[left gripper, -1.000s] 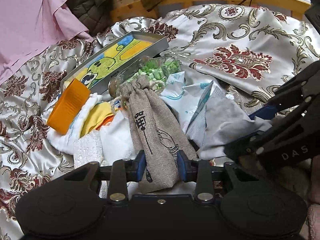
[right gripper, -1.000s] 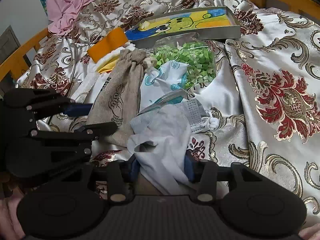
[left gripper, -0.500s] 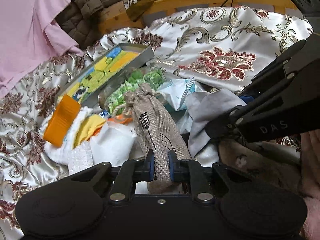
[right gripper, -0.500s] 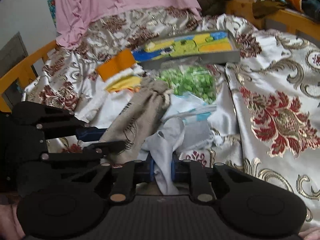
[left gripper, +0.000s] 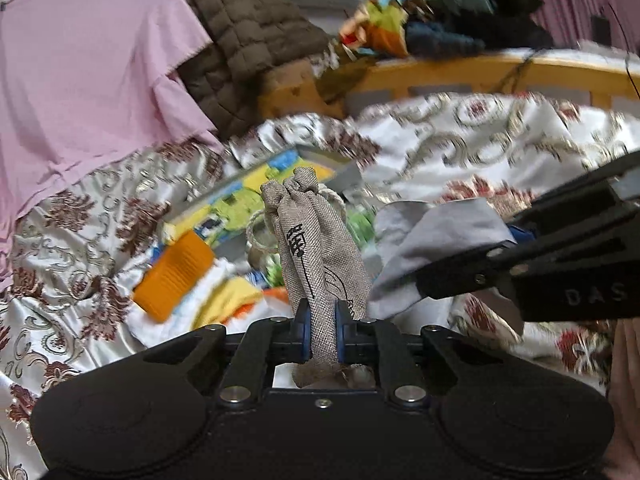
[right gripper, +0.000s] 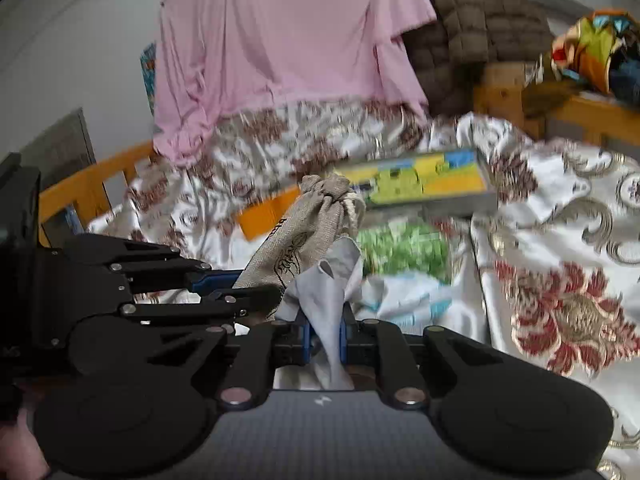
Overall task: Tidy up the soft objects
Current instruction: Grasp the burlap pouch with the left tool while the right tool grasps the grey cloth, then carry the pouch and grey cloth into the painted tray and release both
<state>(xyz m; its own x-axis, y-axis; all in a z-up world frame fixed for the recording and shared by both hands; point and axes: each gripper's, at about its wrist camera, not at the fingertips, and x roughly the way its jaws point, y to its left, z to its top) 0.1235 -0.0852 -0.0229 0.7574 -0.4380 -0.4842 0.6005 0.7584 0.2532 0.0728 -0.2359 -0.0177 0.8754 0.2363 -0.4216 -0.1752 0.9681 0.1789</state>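
- Left wrist view: the left gripper (left gripper: pixel 320 332) has its blue pads closed tight on the lower end of a beige burlap drawstring pouch printed with black line art (left gripper: pixel 316 248). The pinch sits low, so the pouch stands up towards twelve o'clock, clear of the heap, its gathered neck and cord loop at the top.
- At three o'clock, the right gripper (left gripper: pixel 460 276) comes in from the side, with a crumpled pale grey cloth (left gripper: pixel 432 236) hanging from it.
- At nine o'clock, an orange ribbed block (left gripper: pixel 172 276) lies on white and yellow fabrics, spread over the floral satin bedspread (left gripper: pixel 500 152).
- Right wrist view: the right gripper (right gripper: pixel 323 340) is clamped shut on a narrow fold of the grey cloth (right gripper: pixel 328 300), which bunches upward from the pads, limp and creased.
- At ten o'clock, the pouch (right gripper: pixel 304 236) leans out of the left gripper (right gripper: pixel 256 284), its neck just above the cloth.
- I judge each piece is being picked out of the pile separately for sorting.
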